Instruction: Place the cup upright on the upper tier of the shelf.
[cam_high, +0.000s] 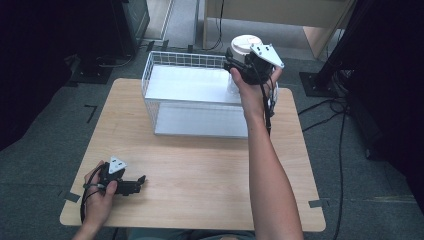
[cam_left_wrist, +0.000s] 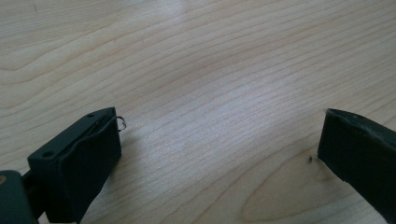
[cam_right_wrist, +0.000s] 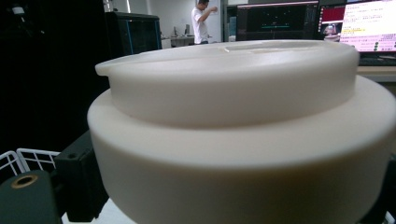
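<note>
Cream-white plastic crowds the right gripper view: a round lidded container (cam_right_wrist: 243, 135) sits right against the lens, its stepped lid above a wider body, with a black jaw pressed to its left flank and the other jaw's edge just showing at the far right. The right gripper (cam_high: 240, 67) is clenched on this container. In the high view the same container (cam_high: 244, 46) is held up in the air over the back right corner of a white wire basket (cam_high: 165, 59), the person's right arm stretched forward across the table (cam_high: 200, 170) to reach there. The gripper's grey three-cornered plate faces up, and its cable hangs down along the forearm.

The basket stands at the far half of the pale wooden table, its long side toward the person, with a flat white bottom inside.

The left gripper (cam_high: 137, 184) lies low at the near left corner of the table, held in the left hand (cam_high: 97, 197) — well apart from the basket and from the container. In the left gripper view its two black jaws stand wide apart with bare wood grain between them, so it is released and grasps nothing.

Beyond the container, in the right gripper view, are lit monitors (cam_right_wrist: 364, 25) and a person standing far off in the room — too small to tell more.
</note>
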